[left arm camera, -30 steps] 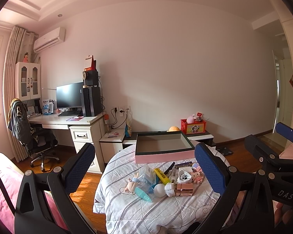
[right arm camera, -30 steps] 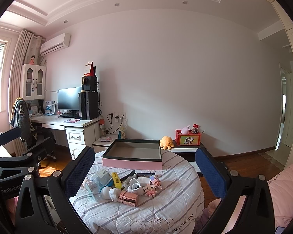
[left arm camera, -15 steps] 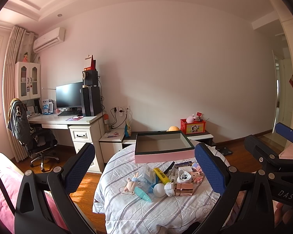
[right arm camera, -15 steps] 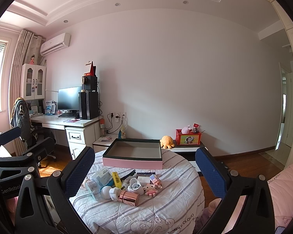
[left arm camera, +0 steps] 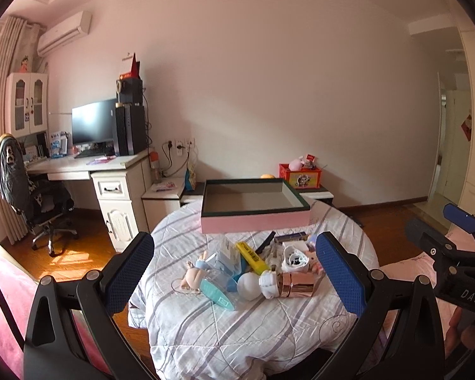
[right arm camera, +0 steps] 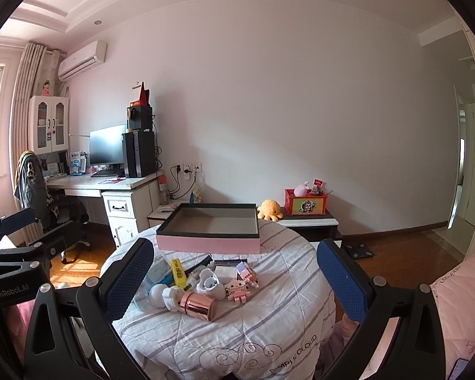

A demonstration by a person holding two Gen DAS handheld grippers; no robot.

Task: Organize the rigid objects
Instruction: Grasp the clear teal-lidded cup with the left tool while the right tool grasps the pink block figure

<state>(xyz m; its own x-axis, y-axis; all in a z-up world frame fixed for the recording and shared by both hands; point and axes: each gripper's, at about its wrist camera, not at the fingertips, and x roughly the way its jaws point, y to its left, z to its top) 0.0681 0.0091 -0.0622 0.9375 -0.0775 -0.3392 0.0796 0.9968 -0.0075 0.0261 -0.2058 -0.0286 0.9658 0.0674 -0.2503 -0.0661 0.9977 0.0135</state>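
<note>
A round table under a striped cloth (left arm camera: 243,326) (right arm camera: 269,326) carries a heap of small items: a rose-gold cylinder (left arm camera: 296,288) (right arm camera: 198,306), a yellow marker (left arm camera: 251,256) (right arm camera: 178,273), a white ball (left arm camera: 248,286), a small doll (left arm camera: 195,274), a pink block figure (right arm camera: 241,287) and a white heart-shaped case (right arm camera: 209,284). Behind them lies an empty pink tray with a dark rim (left arm camera: 255,218) (right arm camera: 208,242). My left gripper (left arm camera: 237,274) and right gripper (right arm camera: 234,281) both hover open above the near side of the table, holding nothing.
A white desk (left arm camera: 110,174) with a monitor and an office chair (left arm camera: 44,209) stands at the left. A low cabinet by the wall holds a red box (right arm camera: 305,204) and an orange plush (right arm camera: 269,210). Pink bedding (right arm camera: 459,310) lies at the right. Wooden floor surrounds the table.
Both cameras have tilted downward and drawn a little closer to the table, so the items sit higher and larger in view. Nothing on the table has moved.
</note>
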